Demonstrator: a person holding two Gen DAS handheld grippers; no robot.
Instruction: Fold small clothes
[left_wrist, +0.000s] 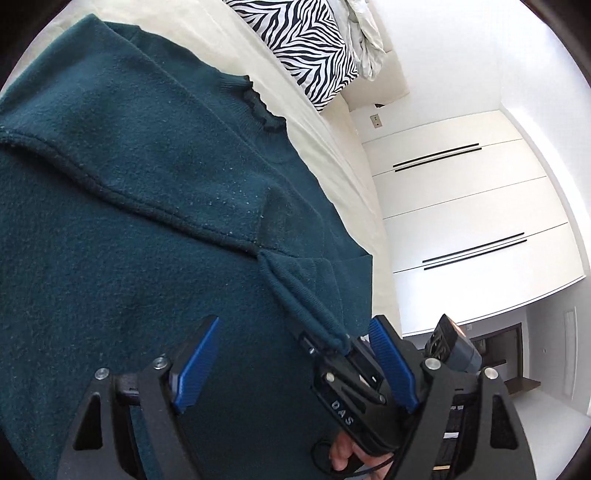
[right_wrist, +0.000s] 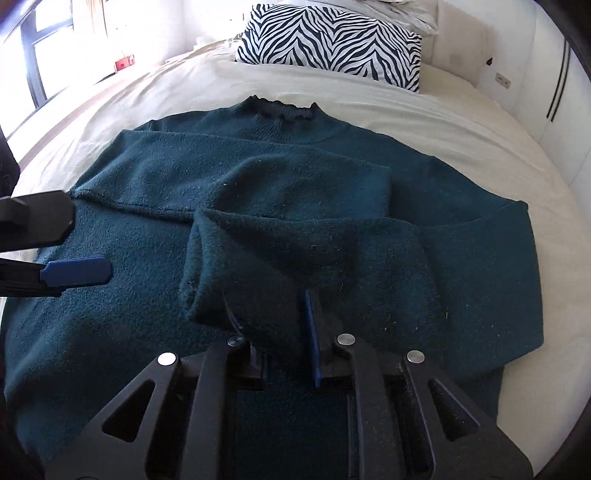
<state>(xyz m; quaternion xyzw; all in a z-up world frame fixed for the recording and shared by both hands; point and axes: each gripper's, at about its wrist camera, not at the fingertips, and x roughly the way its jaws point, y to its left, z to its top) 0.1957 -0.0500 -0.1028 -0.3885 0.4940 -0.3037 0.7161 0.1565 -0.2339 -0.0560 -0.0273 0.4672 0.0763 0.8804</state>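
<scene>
Teal sweater collar faces pillow; right claw pinches sleeve, left claw spread.

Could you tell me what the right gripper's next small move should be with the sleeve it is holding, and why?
Probably lower the sleeve onto the sweater and open the right gripper. Its fingers pinch the cuff edge, and the sleeve is already folded across the chest, overlapping the other sleeve. The left gripper is open and holds nothing, so it could then smooth the fold.
</scene>
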